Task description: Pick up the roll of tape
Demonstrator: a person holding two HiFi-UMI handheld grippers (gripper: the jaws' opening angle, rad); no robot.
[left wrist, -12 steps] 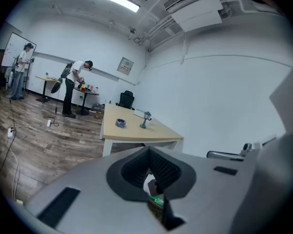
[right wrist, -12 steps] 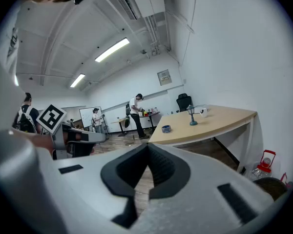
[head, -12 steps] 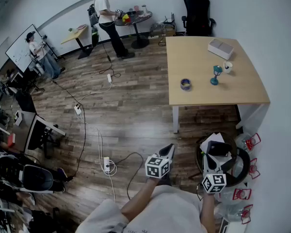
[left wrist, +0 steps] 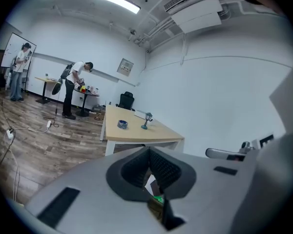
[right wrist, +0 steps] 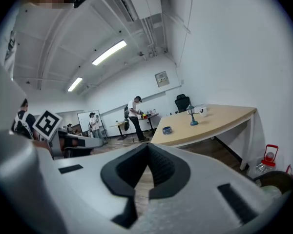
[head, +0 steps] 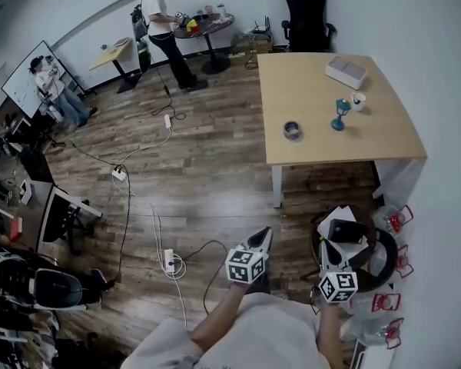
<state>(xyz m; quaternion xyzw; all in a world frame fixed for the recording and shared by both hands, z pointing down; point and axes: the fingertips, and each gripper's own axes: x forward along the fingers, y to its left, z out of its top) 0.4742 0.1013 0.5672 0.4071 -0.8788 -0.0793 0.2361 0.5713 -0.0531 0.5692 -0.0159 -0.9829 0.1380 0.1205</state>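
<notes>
- In an open office with a wood-plank floor (head: 207, 179), we stand well back from a pale wooden table (head: 323, 146), a gripper in each hand held low in front of us.
- The roll of tape (head: 293, 131), bluish, lies flat on the near-left part of the table, close to the edge that faces the open room. It is well apart from both grippers, and nothing touches it.
- Our left gripper (head: 263, 237) points toward the table and slightly downward. Its own view shows the jaws brought together at the tips, with nothing caught between them.
- Our right gripper (head: 330, 248), just beside the left, points the same way. Its jaws are likewise pressed together and empty.
- To the right of the tape a small teal lantern figure (head: 339, 117) stands upright. A white cup (head: 359, 103) sits just beyond it, and a flat white box (head: 346, 72) lies nearer the far edge.
- A black office chair (head: 307, 18) stands against the far wall behind the table.
- At the back of the room a person (head: 160, 25) leans over a dark round table (head: 207, 28).
- White power strips (head: 168, 260) and cables trail across the floor to our left.
</notes>
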